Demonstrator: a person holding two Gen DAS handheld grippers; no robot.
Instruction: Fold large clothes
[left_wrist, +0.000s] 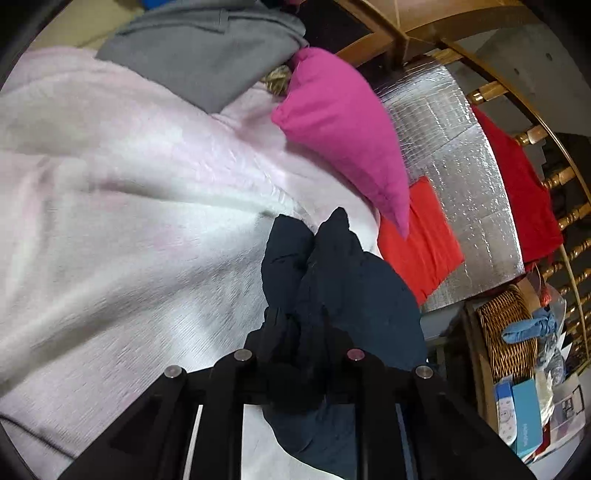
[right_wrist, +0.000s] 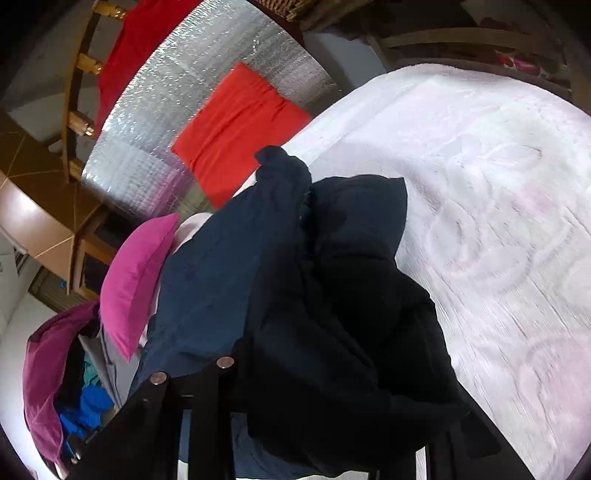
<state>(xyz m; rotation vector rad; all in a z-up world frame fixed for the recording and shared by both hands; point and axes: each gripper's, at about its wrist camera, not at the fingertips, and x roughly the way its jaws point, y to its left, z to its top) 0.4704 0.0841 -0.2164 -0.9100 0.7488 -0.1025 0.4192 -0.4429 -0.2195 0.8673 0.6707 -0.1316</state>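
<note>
A dark navy garment (left_wrist: 343, 288) hangs bunched from my left gripper (left_wrist: 299, 358), which is shut on it above the pale pink fleece blanket (left_wrist: 129, 221). In the right wrist view the same navy garment (right_wrist: 332, 295) drapes over my right gripper (right_wrist: 295, 369), which is shut on it. The cloth hides the right gripper's fingertips. The pink blanket (right_wrist: 498, 221) lies under it to the right.
A magenta cushion (left_wrist: 343, 129) (right_wrist: 136, 280) and a grey garment (left_wrist: 207, 48) lie on the blanket. An orange-red folded cloth (left_wrist: 421, 240) (right_wrist: 236, 129) lies on a silver foil mat (left_wrist: 461, 166). A wicker basket (left_wrist: 506, 332) and wooden railing (left_wrist: 554, 184) stand at the right.
</note>
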